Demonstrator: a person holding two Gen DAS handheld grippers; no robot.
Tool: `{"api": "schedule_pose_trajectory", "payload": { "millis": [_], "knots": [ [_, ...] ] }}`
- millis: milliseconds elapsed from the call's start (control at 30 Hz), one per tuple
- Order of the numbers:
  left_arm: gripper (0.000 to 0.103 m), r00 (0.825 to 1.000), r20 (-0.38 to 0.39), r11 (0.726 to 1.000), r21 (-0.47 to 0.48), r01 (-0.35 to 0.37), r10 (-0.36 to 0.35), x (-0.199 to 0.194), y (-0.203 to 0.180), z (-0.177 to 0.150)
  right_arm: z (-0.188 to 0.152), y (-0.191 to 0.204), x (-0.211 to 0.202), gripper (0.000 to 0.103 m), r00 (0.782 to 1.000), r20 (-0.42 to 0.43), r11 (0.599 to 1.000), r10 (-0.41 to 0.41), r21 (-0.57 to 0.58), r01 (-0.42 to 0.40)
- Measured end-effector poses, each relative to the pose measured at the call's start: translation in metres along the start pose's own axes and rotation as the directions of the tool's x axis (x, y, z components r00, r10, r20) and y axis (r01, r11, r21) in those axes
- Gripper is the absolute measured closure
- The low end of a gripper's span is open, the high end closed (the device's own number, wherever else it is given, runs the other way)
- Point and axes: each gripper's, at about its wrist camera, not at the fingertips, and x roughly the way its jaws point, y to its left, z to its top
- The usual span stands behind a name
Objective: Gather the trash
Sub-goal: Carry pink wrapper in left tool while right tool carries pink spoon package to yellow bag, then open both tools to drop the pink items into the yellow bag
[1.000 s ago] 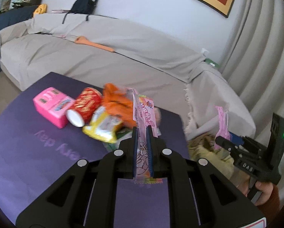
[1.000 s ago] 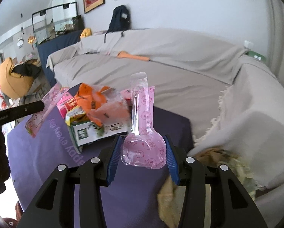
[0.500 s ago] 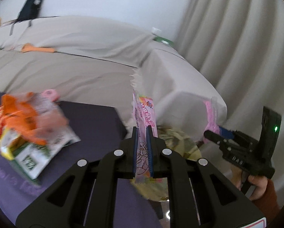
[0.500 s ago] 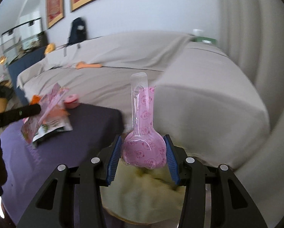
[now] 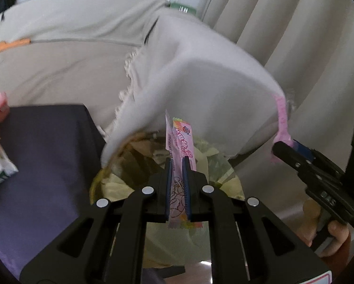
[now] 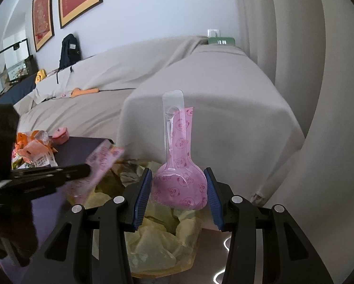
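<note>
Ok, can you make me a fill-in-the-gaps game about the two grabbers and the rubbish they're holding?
1. The left hand-held gripper is shut on a pink candy ______.
2. The right hand-held gripper grips a spoon-shaped packet whose colour is ______.
3. Below both grippers sits a trash bin lined with a ______ bag.
4. The other trash pile lies on a ______ table.

Missing words: wrapper; pink; yellow; purple

Glossy printed plastic candy wrapper (image 5: 180, 142); clear-and-pink plastic spoon packet (image 6: 179, 163); matt cloth sofa cover (image 6: 212, 108); thin crinkled bin liner (image 6: 153, 241).
</note>
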Motion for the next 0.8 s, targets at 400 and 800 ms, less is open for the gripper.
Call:
{"api": "schedule_pose_trajectory", "payload": {
  "millis": [400, 800],
  "knots": [
    [0.073, 0.986, -0.164, 0.999, 0.049, -0.016, 0.024, 0.042, 0.003, -0.040, -0.014, -0.001, 0.031, 0.060, 0.998, -0.058, 0.998, 0.040, 0.044, -0.037],
    [0.049, 0.989, 0.042, 0.989, -0.047, -0.142, 0.144, -0.066, 0.049, -0.029, -0.029, 0.067, 0.077, 0.060, 0.963, -0.164, 0.977, 0.214, 0.037, -0.211]
  ]
}}
